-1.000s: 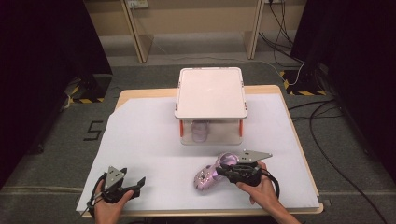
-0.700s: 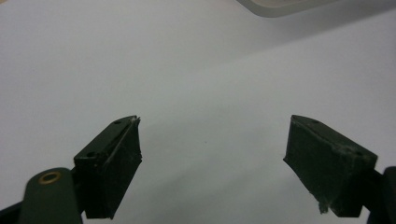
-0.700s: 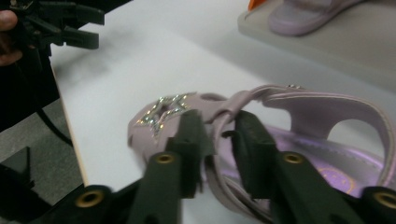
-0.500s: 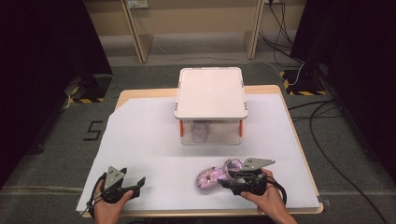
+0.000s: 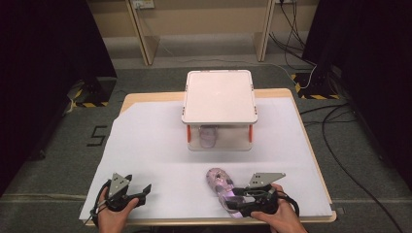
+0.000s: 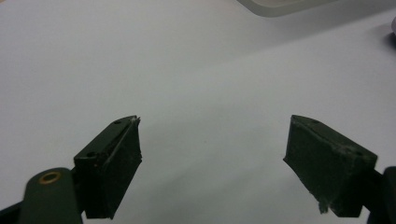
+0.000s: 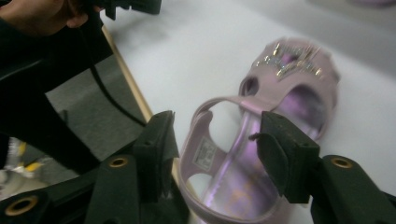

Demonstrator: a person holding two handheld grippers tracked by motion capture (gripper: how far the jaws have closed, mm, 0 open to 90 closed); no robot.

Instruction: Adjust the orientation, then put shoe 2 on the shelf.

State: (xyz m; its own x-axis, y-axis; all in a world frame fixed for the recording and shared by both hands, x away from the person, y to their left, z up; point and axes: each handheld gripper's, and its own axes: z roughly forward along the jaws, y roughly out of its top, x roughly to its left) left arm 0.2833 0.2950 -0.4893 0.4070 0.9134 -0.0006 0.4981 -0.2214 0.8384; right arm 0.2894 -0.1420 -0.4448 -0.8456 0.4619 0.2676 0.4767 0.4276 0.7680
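Note:
A lilac sandal (image 5: pixel 221 187) with a jewelled front strap (image 7: pixel 289 60) lies on the white paper near the table's front edge. My right gripper (image 5: pixel 238 204) is at its heel end, and the jaws stand open on either side of the heel strap (image 7: pixel 219 105). My left gripper (image 5: pixel 144 191) rests at the front left, open over bare paper (image 6: pixel 205 84), with nothing between its fingers. A second lilac sandal (image 5: pixel 209 135) shows through the wall of the clear box.
A clear storage box with a white lid (image 5: pixel 218 97) and orange latches stands at the middle back of the table. The white paper (image 5: pixel 145 141) covers most of the tabletop. The table's front edge (image 7: pixel 133 88) runs just beside the sandal's heel. Cables lie on the floor at the right.
My right gripper has drawn back toward the front edge, and the sandal has come with it and turned, heel toward the person. The left gripper has stayed put.

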